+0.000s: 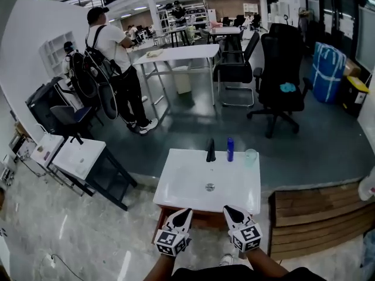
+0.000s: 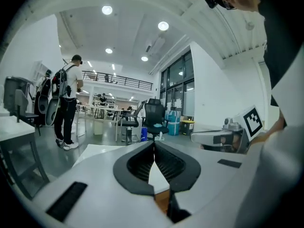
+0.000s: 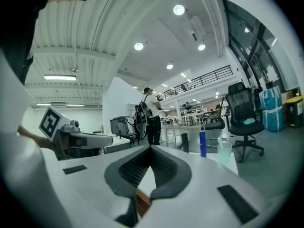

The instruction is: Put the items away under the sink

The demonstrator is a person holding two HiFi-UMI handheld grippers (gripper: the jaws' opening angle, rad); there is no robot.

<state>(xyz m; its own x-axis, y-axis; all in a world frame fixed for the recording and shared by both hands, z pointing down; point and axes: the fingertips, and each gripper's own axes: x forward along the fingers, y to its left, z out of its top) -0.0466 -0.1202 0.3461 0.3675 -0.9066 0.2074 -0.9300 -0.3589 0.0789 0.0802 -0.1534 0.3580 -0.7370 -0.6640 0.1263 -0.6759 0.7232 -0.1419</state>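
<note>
items at far rim, right gripper nearer

both grippers are hovering over the near edge of the white sink (image 1: 181,186). left gripper (image 1: 186,212) and right gripper (image 1: 228,209) are each showing jaws pressed together, nothing between them. blue bottle (image 1: 230,149) and clear cup (image 1: 251,157) are standing upright on the far rim, right of the black faucet (image 1: 210,150), well apart from the fingertips. judging: right gripper is lying nearer and is needing to open first.

Sink (image 1: 181,186): white. Along its 12 o'clock rim: faucet (image 1: 211,150) black, bottle (image 1: 230,149) blue, cup (image 1: 251,157) pale translucent green. Left gripper (image 1: 188,211), right gripper (image 1: 226,209): white shells, black pads, black-and-white square markers. Cabinet (image 1: 205,219) at 6 o'clock: brown wood.
</note>
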